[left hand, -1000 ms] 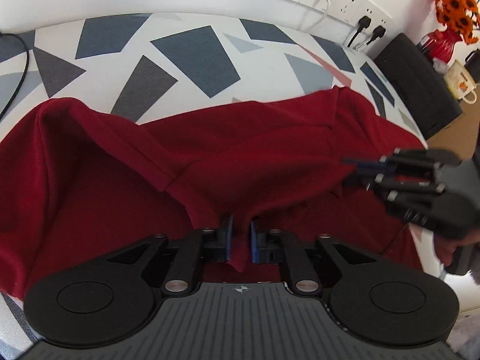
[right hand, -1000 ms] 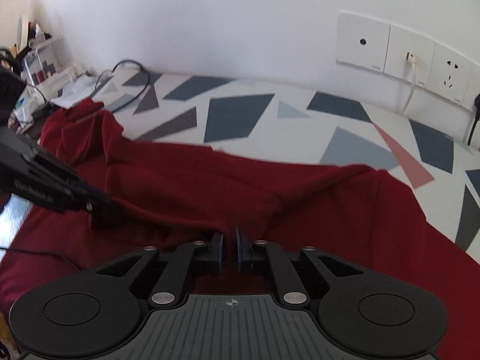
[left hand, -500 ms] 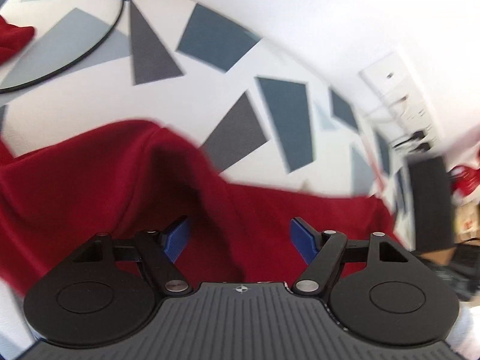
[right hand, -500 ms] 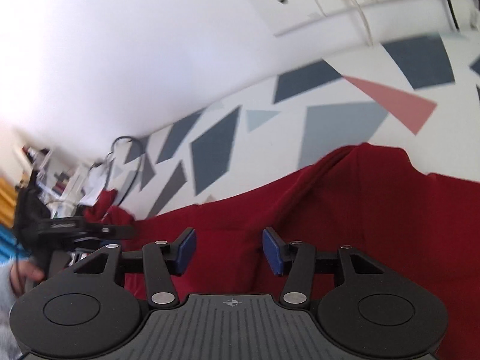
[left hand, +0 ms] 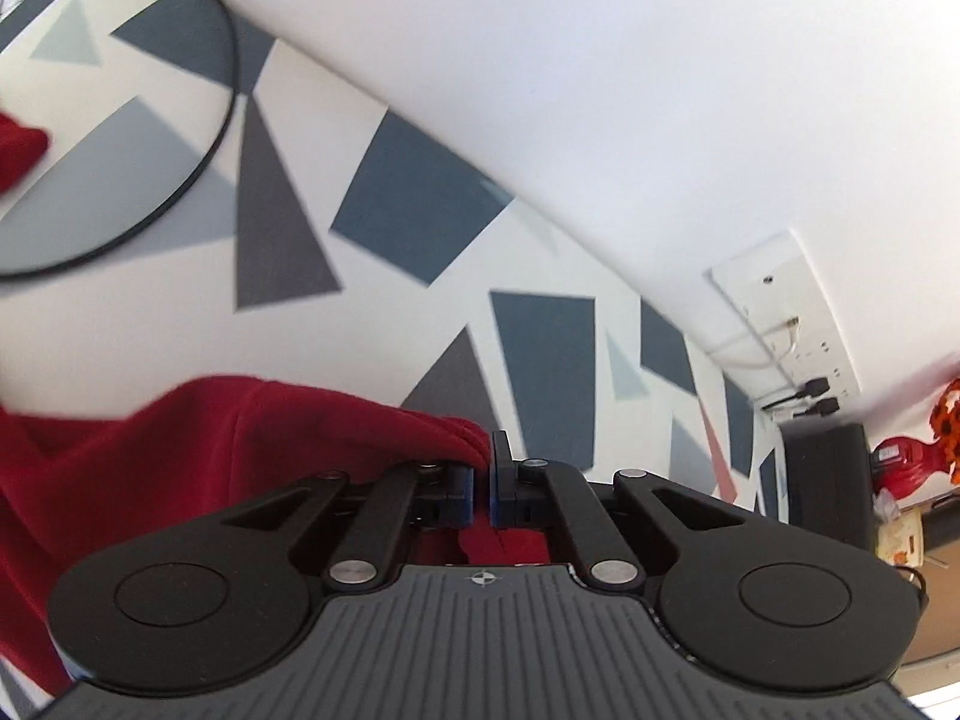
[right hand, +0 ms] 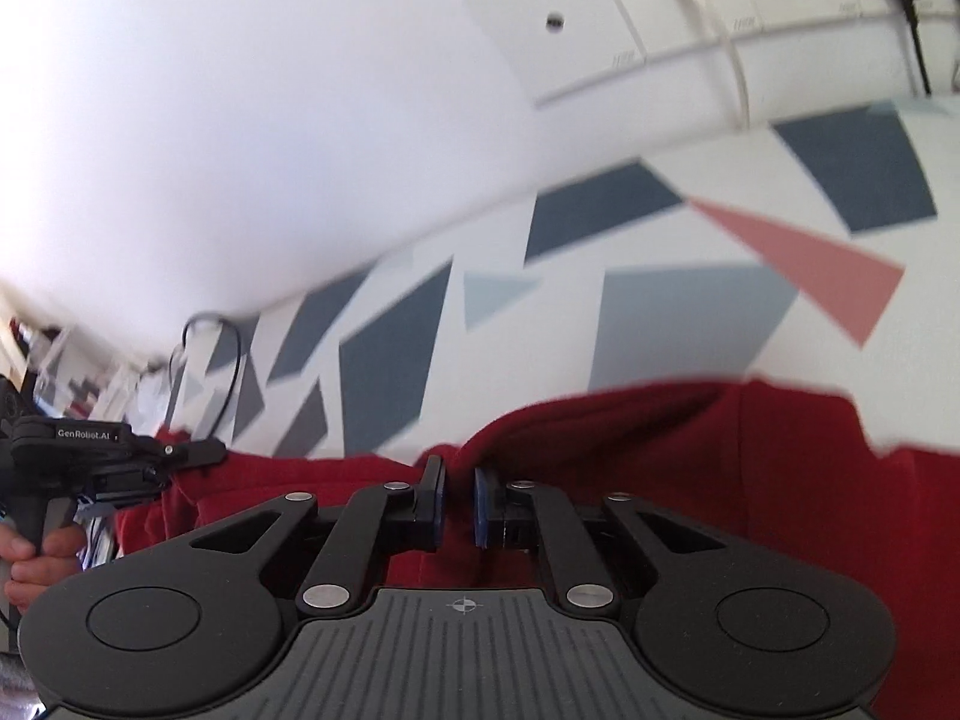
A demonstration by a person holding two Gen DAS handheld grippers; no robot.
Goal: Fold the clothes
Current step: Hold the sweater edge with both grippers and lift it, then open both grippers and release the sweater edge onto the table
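A dark red garment [left hand: 180,450] lies on the patterned tabletop; it also shows in the right wrist view [right hand: 750,468]. My left gripper [left hand: 480,492] is shut on a fold of the red cloth at the garment's far edge. My right gripper [right hand: 457,507] is shut on another raised fold of the same garment. The left gripper also appears at the left edge of the right wrist view [right hand: 150,456], held in a hand. Most of the garment is hidden below both grippers.
The tabletop [left hand: 150,312] is white with grey, blue and pink shapes. A black cable [left hand: 210,138] loops at its far left. Wall sockets [right hand: 690,18] sit on the white wall. A black box [left hand: 828,480] and red vase [left hand: 900,450] stand at right.
Both grippers, shut on cloth a second ago, opened half a second ago and have now shut again on folds at the garment's far edge. Both views tilted up toward the wall.
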